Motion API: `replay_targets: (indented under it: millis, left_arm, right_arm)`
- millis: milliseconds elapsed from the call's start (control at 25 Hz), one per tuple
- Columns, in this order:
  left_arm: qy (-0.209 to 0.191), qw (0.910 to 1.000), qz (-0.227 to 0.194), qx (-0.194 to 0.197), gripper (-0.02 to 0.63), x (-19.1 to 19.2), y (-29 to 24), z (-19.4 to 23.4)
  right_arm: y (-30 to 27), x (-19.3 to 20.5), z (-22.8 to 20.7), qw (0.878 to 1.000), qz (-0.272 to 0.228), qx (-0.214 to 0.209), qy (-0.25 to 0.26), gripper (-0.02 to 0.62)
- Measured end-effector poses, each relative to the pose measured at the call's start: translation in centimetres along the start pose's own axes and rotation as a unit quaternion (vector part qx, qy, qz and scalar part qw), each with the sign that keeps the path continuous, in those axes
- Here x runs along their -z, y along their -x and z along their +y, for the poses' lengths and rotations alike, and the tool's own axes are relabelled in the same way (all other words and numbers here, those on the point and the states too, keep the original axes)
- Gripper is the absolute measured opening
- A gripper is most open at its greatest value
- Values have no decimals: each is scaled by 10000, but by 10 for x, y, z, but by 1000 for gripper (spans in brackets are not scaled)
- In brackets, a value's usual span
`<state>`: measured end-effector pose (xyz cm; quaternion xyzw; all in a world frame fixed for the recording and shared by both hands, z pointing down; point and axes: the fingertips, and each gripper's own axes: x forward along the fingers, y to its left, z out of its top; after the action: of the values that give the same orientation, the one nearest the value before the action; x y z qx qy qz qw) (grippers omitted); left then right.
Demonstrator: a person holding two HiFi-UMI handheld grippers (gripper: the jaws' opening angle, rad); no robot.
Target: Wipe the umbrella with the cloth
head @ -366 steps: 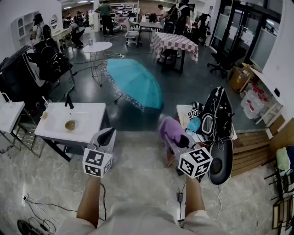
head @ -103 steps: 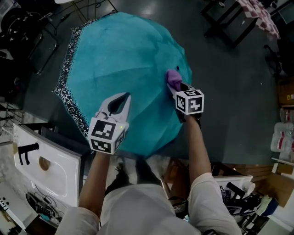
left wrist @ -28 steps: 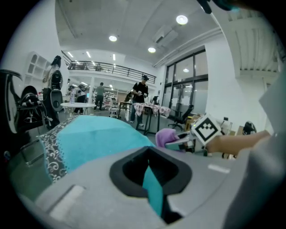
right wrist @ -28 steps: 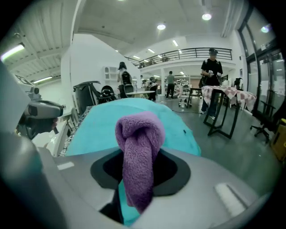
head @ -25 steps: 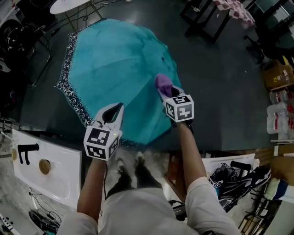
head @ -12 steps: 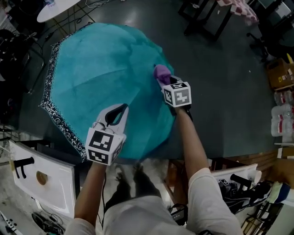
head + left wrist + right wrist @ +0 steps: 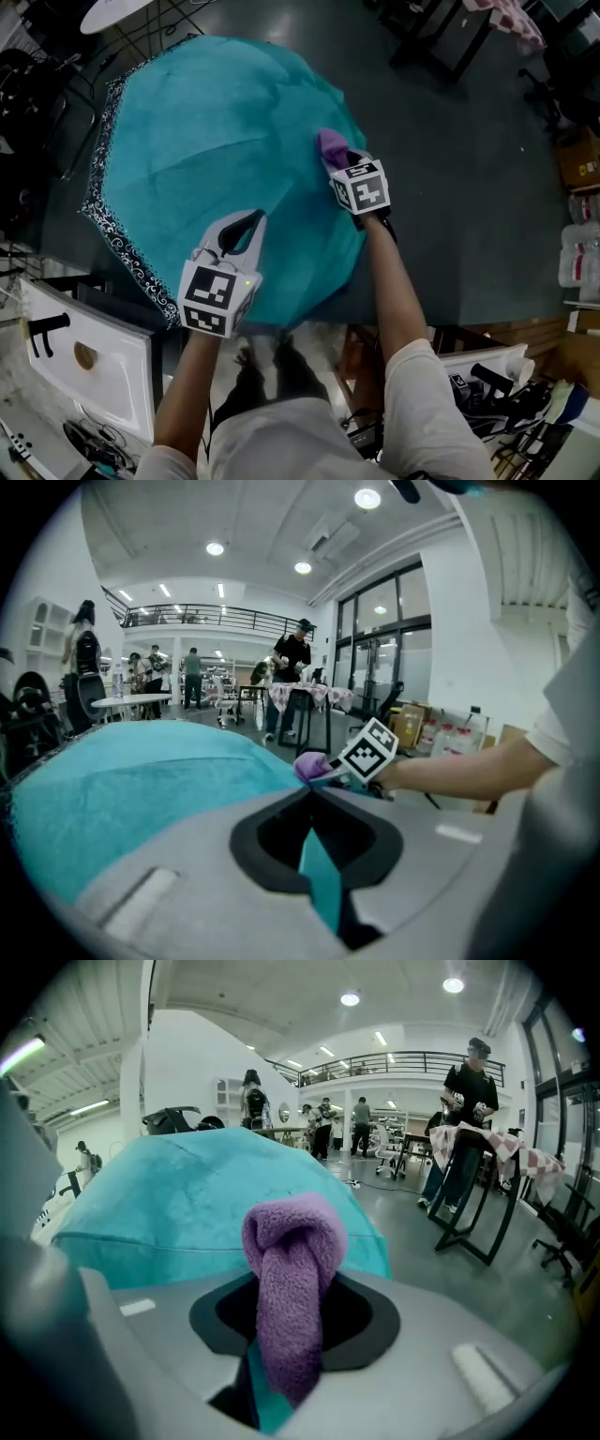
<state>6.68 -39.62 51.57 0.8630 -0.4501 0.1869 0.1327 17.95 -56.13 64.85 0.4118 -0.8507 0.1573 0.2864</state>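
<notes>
Plainly, the right hand-held gripper [image 7: 345,164] is clamped on the purple cloth [image 7: 331,145] at the right side of the open teal umbrella [image 7: 216,141]. Most of the canopy spreads from there toward the upper left of the head view. The left hand-held gripper [image 7: 242,225], jaws together and empty, hangs over the canopy's lower part.

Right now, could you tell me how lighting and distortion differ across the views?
Head view: dim, floor nearly black, the teal umbrella stands out. Left gripper view: bright ceiling lights, strong fisheye inside a black round border. Right gripper view: same fisheye; the purple cloth looms large.
</notes>
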Motion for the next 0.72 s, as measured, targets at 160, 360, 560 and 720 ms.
replay_targets:
  millis: [160, 360, 560, 720]
  left_arm:
    - [-26, 10000, 53, 53, 0, 8, 10, -3]
    - [1, 10000, 35, 93, 0, 14, 29, -6]
    - [-44, 9998, 10, 195, 0, 22, 58, -11]
    - [-10, 9999, -14, 171, 0, 31, 85, -9]
  right_arm:
    - [8, 7, 23, 9998, -119, -138, -87, 141]
    - [26, 21, 55, 9989, -97, -408, -202, 141]
    - [45, 35, 99, 9983, 36, -579, -43, 140]
    - [60, 41, 129, 9986, 15, -527, -68, 141]
